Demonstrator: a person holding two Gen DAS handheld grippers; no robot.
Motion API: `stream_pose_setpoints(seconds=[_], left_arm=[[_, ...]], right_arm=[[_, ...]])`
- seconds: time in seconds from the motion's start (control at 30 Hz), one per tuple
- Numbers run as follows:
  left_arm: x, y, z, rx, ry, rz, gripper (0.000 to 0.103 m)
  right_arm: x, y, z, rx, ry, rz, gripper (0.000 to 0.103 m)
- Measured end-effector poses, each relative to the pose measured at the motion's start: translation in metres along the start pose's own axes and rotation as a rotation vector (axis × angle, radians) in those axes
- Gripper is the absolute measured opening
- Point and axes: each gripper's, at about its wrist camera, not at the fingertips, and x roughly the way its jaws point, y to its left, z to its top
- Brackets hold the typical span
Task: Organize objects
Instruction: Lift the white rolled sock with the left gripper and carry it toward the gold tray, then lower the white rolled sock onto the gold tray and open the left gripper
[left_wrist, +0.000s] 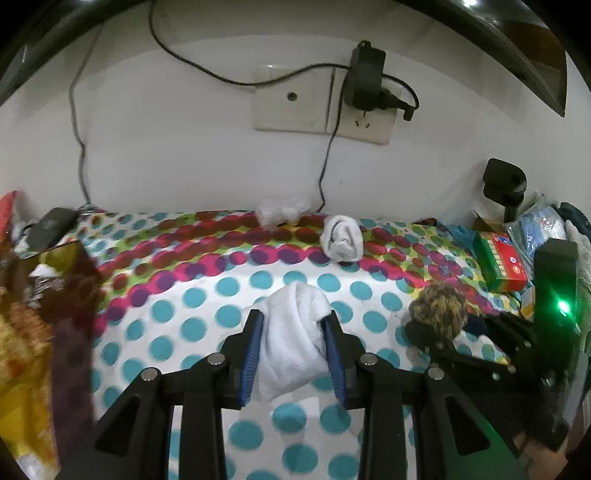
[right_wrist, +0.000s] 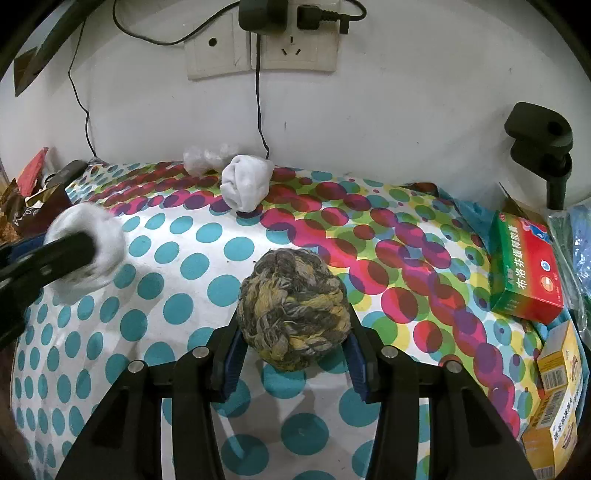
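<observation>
A snack bag (left_wrist: 55, 295) lies far left. A white sock (left_wrist: 295, 332) is clamped in the left gripper (left_wrist: 293, 321) above the dotted cloth (left_wrist: 207, 295). A sock roll (left_wrist: 341, 238) lies behind by the wall. A rope ball (right_wrist: 293, 306) is gripped by the right gripper (right_wrist: 293, 332). A red-green box (right_wrist: 524, 266) is seen far right.

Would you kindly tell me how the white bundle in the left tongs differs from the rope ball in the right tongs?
The white bundle is plain white, soft cloth; the rope ball is braided grey and yellow cord. The bundle hangs long and limp, while the ball is round and firm-looking. Both are gripped, by the left tongs and right tongs, above the dotted cloth.
</observation>
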Motion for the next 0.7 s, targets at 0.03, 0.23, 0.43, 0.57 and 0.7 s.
stream_pose_setpoints(seconds=[0.03, 0.23, 0.43, 0.57, 0.7], left_arm=[[-0.005, 0.000, -0.001, 0.006, -0.002, 0.005, 0.033], [-0.050, 0.006, -0.007, 0.024, -0.020, 0.046, 0.033], [-0.087, 0.021, -0.009, 0.019, -0.029, 0.096, 0.033], [-0.118, 0.040, -0.012, -0.006, -0.047, 0.123, 0.033], [-0.148, 0.072, -0.017, -0.053, -0.052, 0.175, 0.033]], right_arm=[[0.000, 0.000, 0.000, 0.001, -0.001, 0.001, 0.044], [-0.002, 0.000, 0.001, -0.003, -0.011, -0.008, 0.044], [0.000, 0.000, 0.001, -0.001, -0.001, -0.008, 0.045], [0.000, -0.001, 0.000, 0.002, 0.006, -0.008, 0.045], [0.001, 0.000, 0.001, -0.002, 0.009, -0.009, 0.045]])
